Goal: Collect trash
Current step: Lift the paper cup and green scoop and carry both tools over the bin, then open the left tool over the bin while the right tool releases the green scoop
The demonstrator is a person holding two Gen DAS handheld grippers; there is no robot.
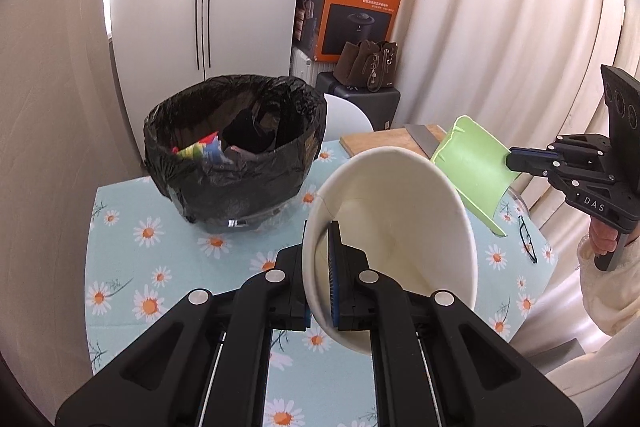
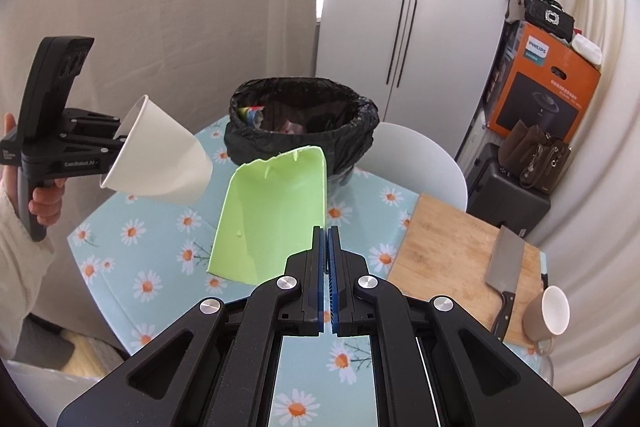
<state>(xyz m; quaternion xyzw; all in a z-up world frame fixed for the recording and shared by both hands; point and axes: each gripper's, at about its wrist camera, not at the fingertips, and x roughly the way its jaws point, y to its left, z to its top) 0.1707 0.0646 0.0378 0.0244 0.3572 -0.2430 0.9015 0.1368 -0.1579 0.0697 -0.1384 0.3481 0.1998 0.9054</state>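
My left gripper (image 1: 320, 243) is shut on the rim of a white paper cup (image 1: 400, 227) and holds it in the air above the table, near the bin. It also shows in the right wrist view (image 2: 160, 155). My right gripper (image 2: 327, 233) is shut on the edge of a torn green cup piece (image 2: 272, 211), held above the table; it shows in the left wrist view (image 1: 472, 167) too. A bin lined with a black bag (image 1: 236, 147) stands at the table's far side with coloured trash inside; it also shows in the right wrist view (image 2: 304, 123).
A daisy-print tablecloth (image 1: 160, 267) covers the table. A wooden cutting board (image 2: 452, 251) with a cleaver (image 2: 504, 267) lies at the right, a brown mug (image 2: 548, 315) beside it. Glasses (image 1: 527, 239) lie near the right edge. A white chair (image 2: 416, 163) stands behind.
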